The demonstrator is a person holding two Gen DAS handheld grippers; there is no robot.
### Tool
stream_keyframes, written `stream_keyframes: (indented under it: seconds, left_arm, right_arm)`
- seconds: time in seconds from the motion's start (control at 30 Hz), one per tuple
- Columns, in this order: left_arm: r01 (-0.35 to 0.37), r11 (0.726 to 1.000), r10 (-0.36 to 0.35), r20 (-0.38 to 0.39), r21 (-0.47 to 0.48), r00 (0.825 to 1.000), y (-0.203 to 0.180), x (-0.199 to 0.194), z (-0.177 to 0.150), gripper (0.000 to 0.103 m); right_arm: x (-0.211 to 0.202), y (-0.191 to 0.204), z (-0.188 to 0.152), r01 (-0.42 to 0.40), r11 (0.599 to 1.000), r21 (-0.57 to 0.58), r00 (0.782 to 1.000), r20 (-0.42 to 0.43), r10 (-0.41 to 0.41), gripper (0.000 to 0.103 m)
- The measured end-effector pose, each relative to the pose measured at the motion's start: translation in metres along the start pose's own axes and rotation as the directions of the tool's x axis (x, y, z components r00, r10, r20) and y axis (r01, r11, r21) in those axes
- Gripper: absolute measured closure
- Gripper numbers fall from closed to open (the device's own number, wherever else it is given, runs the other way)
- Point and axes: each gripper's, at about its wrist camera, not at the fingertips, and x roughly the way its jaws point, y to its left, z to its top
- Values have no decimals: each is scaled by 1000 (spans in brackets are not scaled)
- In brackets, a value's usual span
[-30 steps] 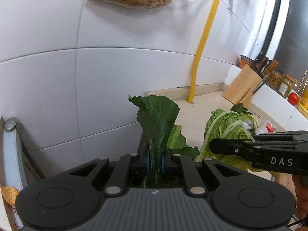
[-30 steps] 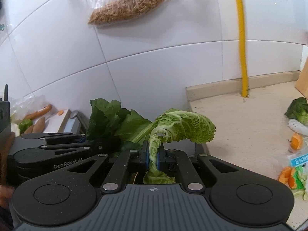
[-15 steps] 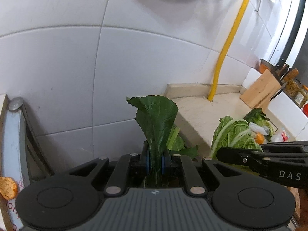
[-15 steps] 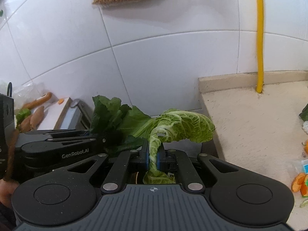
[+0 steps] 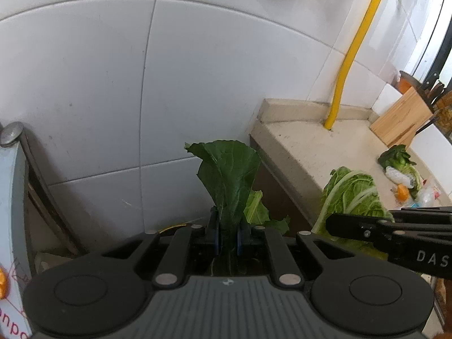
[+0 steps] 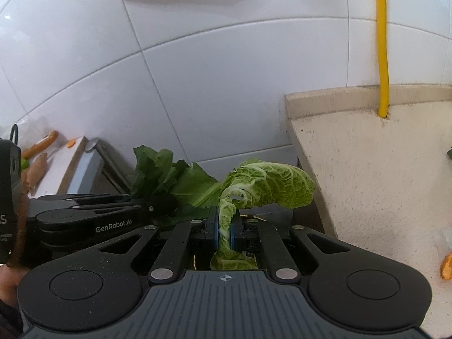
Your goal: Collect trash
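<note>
My left gripper [image 5: 226, 233] is shut on a dark green leaf [image 5: 228, 175] that stands up between its pads. My right gripper [image 6: 225, 227] is shut on a pale green cabbage leaf [image 6: 271, 182] that curls over to the right. Both are held side by side in the gap left of the beige counter, in front of the white tiled wall. The right gripper with its cabbage leaf [image 5: 353, 197] shows in the left wrist view, and the left gripper with its dark leaf [image 6: 169, 175] shows in the right wrist view. What lies below the grippers is hidden.
The beige counter [image 6: 381, 155] on the right carries leafy scraps [image 5: 401, 161], orange peel [image 6: 447, 267] and a knife block [image 5: 404, 118]. A yellow pipe [image 6: 381, 42] runs up the wall. A white board with carrots [image 6: 39, 147] is on the left.
Both grippers have moved left and down off the counter edge with their leaves still held. The hanging bag of grain has slid up out of view.
</note>
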Motion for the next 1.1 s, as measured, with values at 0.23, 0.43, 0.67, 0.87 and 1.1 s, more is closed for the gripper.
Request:
stream_keyframes:
  seconds: [0.23, 0.43, 0.67, 0.87, 1.1]
  left_arm:
    - [-27, 1000, 27, -37, 0, 999, 0, 15, 4, 96]
    - [-56, 998, 55, -73, -4, 996, 3, 30, 5, 96]
    - [-78, 997, 78, -109, 0, 991, 3, 45, 6, 96]
    - [-110, 994, 110, -148, 6, 983, 2, 59, 6, 96]
    - [-129, 992, 128, -180, 4, 975, 4, 72, 6, 87]
  right_arm:
    - [25, -2, 0, -8, 1000, 16, 999, -50, 9, 93]
    - [47, -5, 0, -13, 1000, 25, 996, -89, 15, 93]
    - [70, -15, -1, -8, 999, 43, 991, -132, 14, 93]
    - [94, -18, 0, -19, 999, 49, 986, -165, 27, 93]
    - [125, -26, -1, -23, 997, 72, 976, -214, 38, 81]
